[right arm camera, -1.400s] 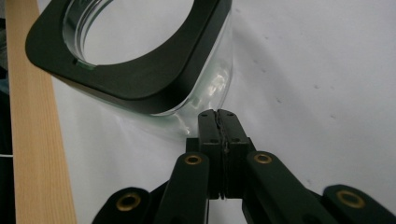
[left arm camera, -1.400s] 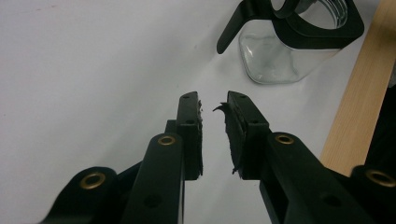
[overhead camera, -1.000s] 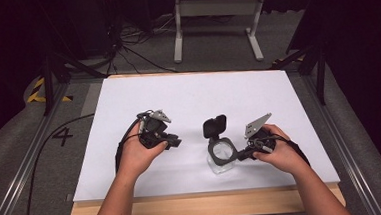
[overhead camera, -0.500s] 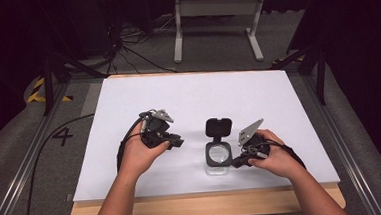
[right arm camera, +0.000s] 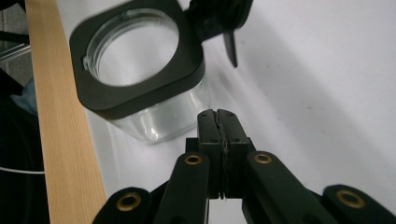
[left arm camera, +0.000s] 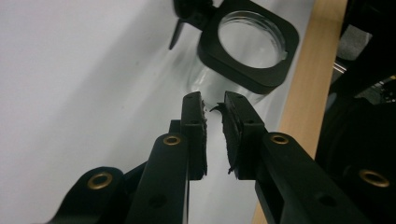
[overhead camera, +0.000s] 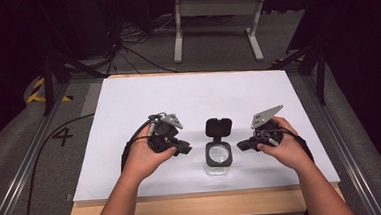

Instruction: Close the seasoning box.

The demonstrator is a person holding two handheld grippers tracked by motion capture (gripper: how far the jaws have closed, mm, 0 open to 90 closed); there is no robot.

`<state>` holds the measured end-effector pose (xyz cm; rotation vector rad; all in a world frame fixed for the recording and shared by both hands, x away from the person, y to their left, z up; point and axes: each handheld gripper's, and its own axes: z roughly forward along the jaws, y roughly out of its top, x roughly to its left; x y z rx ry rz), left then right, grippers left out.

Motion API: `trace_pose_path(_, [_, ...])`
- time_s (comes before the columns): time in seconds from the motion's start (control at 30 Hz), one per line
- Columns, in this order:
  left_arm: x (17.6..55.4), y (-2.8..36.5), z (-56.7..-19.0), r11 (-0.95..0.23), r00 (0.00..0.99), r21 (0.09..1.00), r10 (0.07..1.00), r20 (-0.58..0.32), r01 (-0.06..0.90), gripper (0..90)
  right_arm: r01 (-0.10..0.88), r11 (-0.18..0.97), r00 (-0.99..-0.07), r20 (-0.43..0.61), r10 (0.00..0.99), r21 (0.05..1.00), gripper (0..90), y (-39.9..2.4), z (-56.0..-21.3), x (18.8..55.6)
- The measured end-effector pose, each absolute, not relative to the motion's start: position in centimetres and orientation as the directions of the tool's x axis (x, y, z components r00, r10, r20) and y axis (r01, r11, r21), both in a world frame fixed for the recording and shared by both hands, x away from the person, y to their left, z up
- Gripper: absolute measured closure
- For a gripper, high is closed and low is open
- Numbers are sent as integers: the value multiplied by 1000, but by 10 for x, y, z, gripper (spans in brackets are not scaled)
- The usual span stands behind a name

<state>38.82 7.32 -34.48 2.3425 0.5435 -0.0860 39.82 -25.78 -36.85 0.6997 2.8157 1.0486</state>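
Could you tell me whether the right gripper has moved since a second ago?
Yes. The right gripper was right at the jar's rim; it now sits apart from it, further right, jaws shut on nothing. The jar stayed put on the table.

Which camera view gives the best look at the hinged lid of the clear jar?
The high view: the lid stands open behind the clear jar, seen whole and square. The left gripper view cuts the lid off at the top edge, and the right gripper view catches only part of the lid, near its hinge.
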Motion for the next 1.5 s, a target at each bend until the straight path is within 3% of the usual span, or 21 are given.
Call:
trace_pose_path(0.3, [373,52,-342,-681,946,657,254,-203,324,847,393,602,-880,95,466,695,900,-264,-342,414])
trace_pose_path(0.77, [366,32,-355,-711,945,631,158,-288,311,877,329,549,-896,70,439,768,900,-239,-311,436])
trace_pose_path(1.03, [366,23,-367,-721,934,612,143,-329,326,884,318,554,-900,60,432,769,899,-223,-306,442])
trace_pose_path(1.5, [368,10,-379,-754,940,579,155,-304,312,895,313,577,-902,46,429,754,900,-216,-307,442])
